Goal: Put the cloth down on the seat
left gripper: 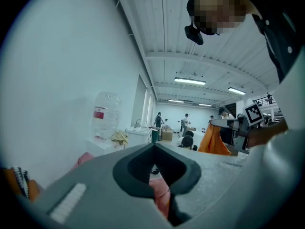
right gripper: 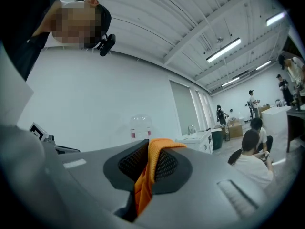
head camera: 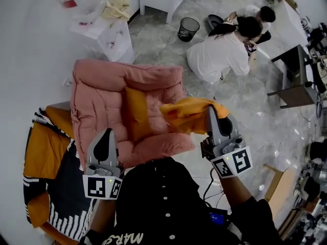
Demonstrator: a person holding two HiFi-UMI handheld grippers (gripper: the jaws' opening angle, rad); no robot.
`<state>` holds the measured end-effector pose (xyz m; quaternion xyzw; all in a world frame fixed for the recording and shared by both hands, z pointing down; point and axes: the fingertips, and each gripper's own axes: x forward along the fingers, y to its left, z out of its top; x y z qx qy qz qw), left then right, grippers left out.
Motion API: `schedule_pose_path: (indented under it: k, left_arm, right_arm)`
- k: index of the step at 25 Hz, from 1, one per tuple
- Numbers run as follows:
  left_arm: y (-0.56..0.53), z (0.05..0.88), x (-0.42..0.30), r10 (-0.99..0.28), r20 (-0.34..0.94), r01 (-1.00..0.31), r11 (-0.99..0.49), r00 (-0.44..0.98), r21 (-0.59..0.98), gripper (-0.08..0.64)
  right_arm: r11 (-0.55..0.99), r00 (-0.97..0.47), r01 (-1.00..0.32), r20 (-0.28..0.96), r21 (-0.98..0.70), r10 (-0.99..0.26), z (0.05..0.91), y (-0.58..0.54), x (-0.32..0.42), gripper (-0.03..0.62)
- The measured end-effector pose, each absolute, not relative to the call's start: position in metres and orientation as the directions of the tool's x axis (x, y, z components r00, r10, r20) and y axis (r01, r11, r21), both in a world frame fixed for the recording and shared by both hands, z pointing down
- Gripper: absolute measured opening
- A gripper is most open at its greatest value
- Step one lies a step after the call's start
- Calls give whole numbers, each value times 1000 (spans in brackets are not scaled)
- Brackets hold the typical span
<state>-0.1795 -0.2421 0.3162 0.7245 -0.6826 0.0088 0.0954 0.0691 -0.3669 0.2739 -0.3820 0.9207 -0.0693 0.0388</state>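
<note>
The orange cloth (head camera: 190,114) (right gripper: 144,182) hangs bunched from my right tongs (head camera: 211,109) (right gripper: 151,146), which are clamped on a fold of it, over the right edge of the seat (head camera: 156,105) of the pink armchair (head camera: 110,83) (whether its lower folds touch the cushion I cannot tell). My left tongs (head camera: 106,133) (left gripper: 153,147) are closed with nothing between them, at the armchair's front left corner. A person (head camera: 219,52) crouches on the floor (head camera: 163,40) beyond the armchair.

One pink padded armchair (head camera: 127,98), one orange cloth (head camera: 186,114), two grey tools: left tool (head camera: 106,133), right tool (head camera: 213,111); one black mesh wastebasket (head camera: 188,28); two crouching people (head camera: 219,55).
</note>
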Motion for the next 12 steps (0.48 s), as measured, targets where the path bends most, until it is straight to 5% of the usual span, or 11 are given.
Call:
schedule_pose_path:
  k: [12]
  left_arm:
    - [-242,331,-182,-978,209,-993,16,9,119,0]
  right_arm:
    - [758,-772,-633,46,-157,-635,318,-404,32,37]
